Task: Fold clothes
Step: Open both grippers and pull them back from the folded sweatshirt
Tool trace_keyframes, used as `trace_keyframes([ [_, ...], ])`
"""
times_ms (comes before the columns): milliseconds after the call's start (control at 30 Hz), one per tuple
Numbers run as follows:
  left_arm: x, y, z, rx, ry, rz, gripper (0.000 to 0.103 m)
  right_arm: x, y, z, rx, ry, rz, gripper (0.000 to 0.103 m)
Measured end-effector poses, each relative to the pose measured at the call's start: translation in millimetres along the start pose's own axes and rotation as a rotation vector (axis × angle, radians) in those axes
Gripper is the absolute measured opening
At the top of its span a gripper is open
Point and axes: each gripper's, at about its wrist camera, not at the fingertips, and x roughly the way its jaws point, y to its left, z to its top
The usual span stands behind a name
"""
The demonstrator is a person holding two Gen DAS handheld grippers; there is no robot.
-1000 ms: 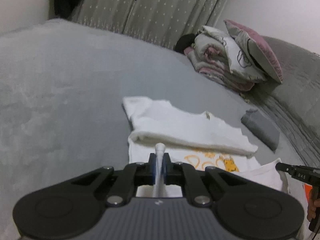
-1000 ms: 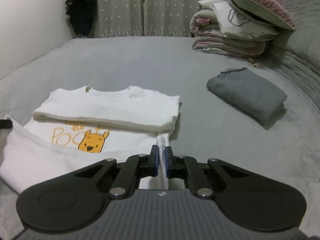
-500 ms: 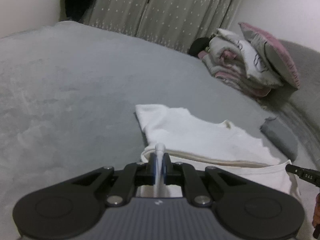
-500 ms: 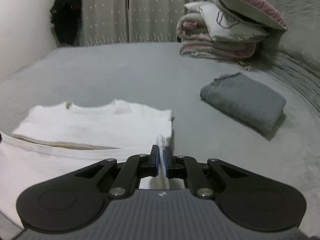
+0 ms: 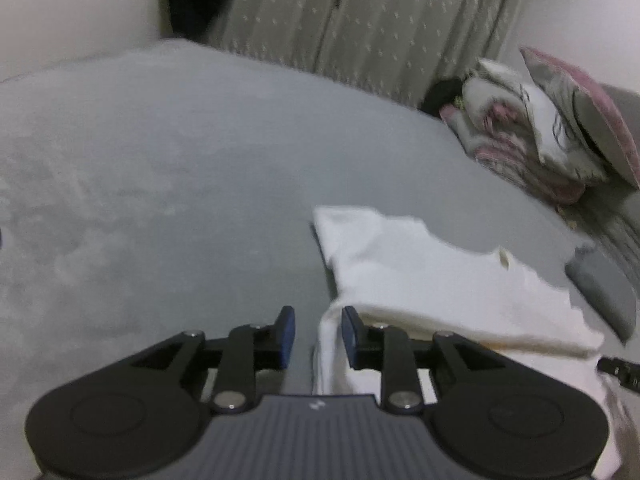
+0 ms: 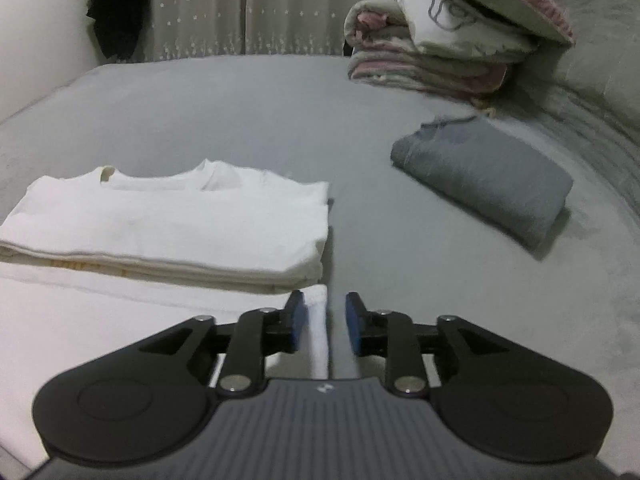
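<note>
Lighting: room is being lit dimly and evenly; no light source is being shown, no glare is being thrown. Colours are being washed toward grey-green. Shadows: soft ones are being cast under the folded grey garment (image 6: 484,180) and along the right edge of the white T-shirt (image 6: 168,224). Blur: left wrist view is being smeared throughout, esp. the bedding stack (image 5: 536,140) and curtain (image 5: 360,20); right wrist view is being kept sharper, w/ grain. Distortion: bed surface (image 5: 140,184) is being bowed by fisheye; corners are being vignetted black.
</note>
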Motion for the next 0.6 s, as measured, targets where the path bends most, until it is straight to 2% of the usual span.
trace_keyframes([
  [33, -4.2, -2.0, 1.3, -0.006, -0.021, -0.004, 0.031, -2.9, 1.8, 1.1, -0.003, -0.016, -0.002, 0.047],
  [100, -11.6, -8.9, 2.9, -0.002, -0.055, -0.033, 0.039, -8.7, 7.3, 4.5, -0.008, -0.048, 0.002, 0.047],
  [167, -18.4, -17.5, 3.9, 0.012, -0.084, -0.072, 0.041, -14.6, 16.0, 7.4, -0.017, -0.069, 0.021, 0.047],
  [233, -19.6, -29.4, 1.8, 0.047, -0.076, -0.118, 0.044, -19.1, 24.1, 10.0, -0.025, -0.083, 0.048, 0.049],
  [300, -16.7, -42.7, -6.2, 0.1, -0.043, -0.167, 0.049, -22.2, 35.5, 9.2, -0.032, -0.076, 0.103, 0.05],
  [433, -9.2, -67.5, -26.4, 0.247, 0.03, -0.262, 0.049, -23.6, 59.7, 1.9, -0.058, -0.031, 0.227, 0.051],
  [533, -4.6, -80.4, -40.6, 0.354, 0.098, -0.305, 0.049, -20.9, 75.0, -8.8, -0.11, 0.003, 0.29, 0.051],
  [600, -3.3, -81.1, -47.3, 0.404, 0.126, -0.301, 0.049, -19.8, 83.2, -17.3, -0.161, 0.008, 0.305, 0.052],
])
